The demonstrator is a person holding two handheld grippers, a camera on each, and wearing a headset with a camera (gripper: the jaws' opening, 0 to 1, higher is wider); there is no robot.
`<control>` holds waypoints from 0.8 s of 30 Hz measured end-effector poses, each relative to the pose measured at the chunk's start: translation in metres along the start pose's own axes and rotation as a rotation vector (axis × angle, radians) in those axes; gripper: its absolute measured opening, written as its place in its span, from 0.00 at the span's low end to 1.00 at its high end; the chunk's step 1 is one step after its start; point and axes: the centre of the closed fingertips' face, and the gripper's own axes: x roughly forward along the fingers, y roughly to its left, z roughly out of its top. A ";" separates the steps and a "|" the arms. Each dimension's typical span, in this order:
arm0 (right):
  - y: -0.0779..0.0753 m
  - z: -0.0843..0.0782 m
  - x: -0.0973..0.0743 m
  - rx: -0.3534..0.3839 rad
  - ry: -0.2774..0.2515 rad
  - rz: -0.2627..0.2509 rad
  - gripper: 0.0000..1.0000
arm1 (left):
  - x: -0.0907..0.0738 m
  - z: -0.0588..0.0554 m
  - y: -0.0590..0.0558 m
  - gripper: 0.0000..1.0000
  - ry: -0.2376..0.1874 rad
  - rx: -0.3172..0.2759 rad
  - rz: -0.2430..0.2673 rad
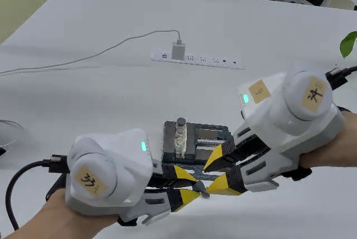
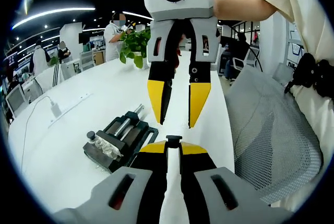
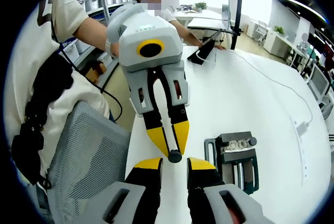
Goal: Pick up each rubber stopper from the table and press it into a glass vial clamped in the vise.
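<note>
Grippers are being held tip to tip over the table, just beside the vise. A dark stopper is being pinched between the closed jaws of the left gripper, just short of the right gripper, whose jaws are being held apart. Vials are being clamped in a row in the vise, the end one being capped by another stopper.
</note>
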 end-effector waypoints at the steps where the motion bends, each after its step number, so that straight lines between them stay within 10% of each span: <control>1: 0.001 0.001 -0.001 -0.014 -0.015 0.003 0.15 | -0.001 0.001 0.000 0.04 -0.003 0.004 -0.004; 24: 0.002 0.005 -0.003 -0.023 -0.059 0.004 0.10 | -0.003 0.021 -0.003 0.04 -0.115 -0.078 -0.029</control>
